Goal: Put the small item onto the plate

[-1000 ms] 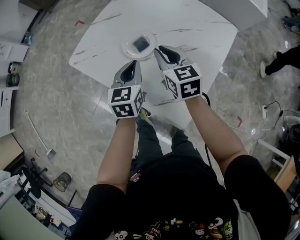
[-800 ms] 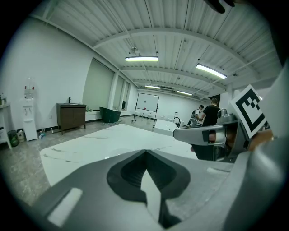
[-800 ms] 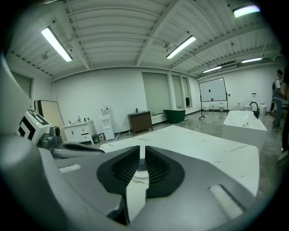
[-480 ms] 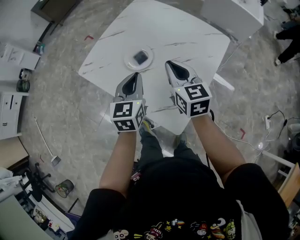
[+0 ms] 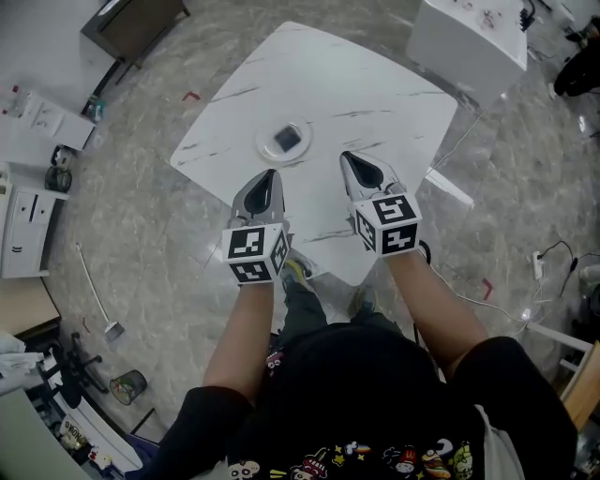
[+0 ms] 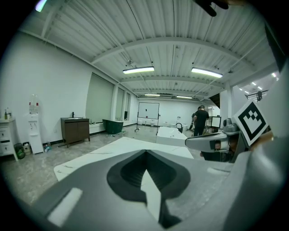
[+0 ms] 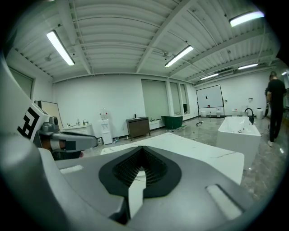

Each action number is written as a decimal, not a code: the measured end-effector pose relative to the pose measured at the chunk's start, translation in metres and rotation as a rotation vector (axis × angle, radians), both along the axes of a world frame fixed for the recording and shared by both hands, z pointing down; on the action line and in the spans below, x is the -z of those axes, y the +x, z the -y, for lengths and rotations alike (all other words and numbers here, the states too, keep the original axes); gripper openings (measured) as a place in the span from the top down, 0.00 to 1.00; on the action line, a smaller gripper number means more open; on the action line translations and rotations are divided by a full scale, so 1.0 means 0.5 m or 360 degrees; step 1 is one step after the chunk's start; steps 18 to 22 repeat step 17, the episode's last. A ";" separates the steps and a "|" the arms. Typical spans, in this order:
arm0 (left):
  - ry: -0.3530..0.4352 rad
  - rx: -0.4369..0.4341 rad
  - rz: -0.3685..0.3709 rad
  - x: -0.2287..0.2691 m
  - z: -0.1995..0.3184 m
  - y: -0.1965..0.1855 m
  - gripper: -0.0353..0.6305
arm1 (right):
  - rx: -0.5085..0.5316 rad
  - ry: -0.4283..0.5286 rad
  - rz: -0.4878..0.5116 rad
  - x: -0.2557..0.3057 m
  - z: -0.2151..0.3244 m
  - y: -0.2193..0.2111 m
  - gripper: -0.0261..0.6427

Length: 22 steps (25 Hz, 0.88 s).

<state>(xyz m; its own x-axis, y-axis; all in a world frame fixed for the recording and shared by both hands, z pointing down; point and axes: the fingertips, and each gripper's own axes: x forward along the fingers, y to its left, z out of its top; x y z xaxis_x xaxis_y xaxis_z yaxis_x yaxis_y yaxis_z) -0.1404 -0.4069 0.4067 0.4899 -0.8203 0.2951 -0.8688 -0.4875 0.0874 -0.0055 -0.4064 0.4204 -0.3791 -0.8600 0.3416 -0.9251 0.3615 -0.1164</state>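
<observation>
A small dark square item (image 5: 287, 138) lies on a round white plate (image 5: 267, 148) on the white marble table (image 5: 375, 94). My left gripper (image 5: 269, 174) hovers just short of the plate on the near side, shut and empty. To the plate's right my right gripper (image 5: 348, 157) is held over the table; its jaws have just closed with nothing between them. In the left gripper view the left gripper (image 6: 145, 155) points over the table with its jaws together. The right gripper (image 7: 143, 151) does the same in the right gripper view. Neither gripper view shows the plate.
A white tub (image 5: 469, 42) stands beyond the table's far right corner, and a dark cabinet (image 5: 131, 23) at the far left. White units (image 5: 28, 225) line the left wall. A person (image 6: 201, 119) stands far off. Cables (image 5: 553, 253) lie on the floor at right.
Both grippers have drawn back from the plate toward the body and risen. The item stays on the plate. The table now looks smaller and farther away.
</observation>
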 end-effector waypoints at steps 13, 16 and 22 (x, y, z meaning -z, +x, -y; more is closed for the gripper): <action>-0.0001 0.0013 -0.0042 0.002 0.037 -0.077 0.95 | -0.0011 -0.0009 -0.0052 0.002 0.032 -0.070 0.93; -0.0005 0.0009 -0.0055 0.000 0.050 -0.102 0.95 | -0.0024 -0.0010 -0.0065 0.001 0.043 -0.093 0.93; -0.0007 0.0007 -0.0059 0.000 0.055 -0.111 0.95 | -0.0028 -0.0011 -0.0069 0.000 0.046 -0.101 0.93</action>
